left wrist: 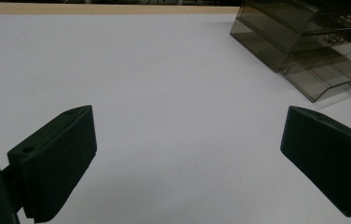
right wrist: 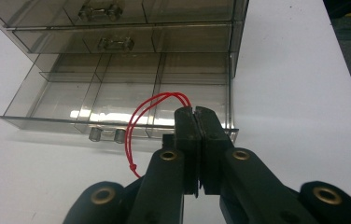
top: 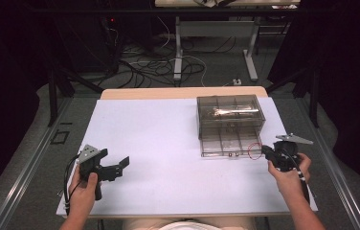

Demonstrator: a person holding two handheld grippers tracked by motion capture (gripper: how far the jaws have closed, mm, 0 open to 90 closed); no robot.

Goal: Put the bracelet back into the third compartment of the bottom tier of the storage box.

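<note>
Here the right gripper (right wrist: 196,112) has its two black jaws pressed together on a thin red loop of string (right wrist: 142,119), which arcs out from between the tips and hangs down to a small knot on the left of that gripper's own view. The pinched loop sits just above the front right corner of the pulled-out bottom drawer (right wrist: 117,100) of a smoky transparent plastic drawer cabinet (top: 230,112); the drawer is split into compartments by clear dividers, and the string hovers over the rightmost one. In the high view the right gripper (top: 265,152) meets that drawer's corner at the table's right side, with the person's hand (top: 290,173) wrapped around its handle. The cabinet stands on a white table sheet (top: 159,143), toward the far right. Well apart, near the left front edge, the left gripper (top: 116,165) rests in the other hand with its jaws spread wide and nothing between them.
</note>
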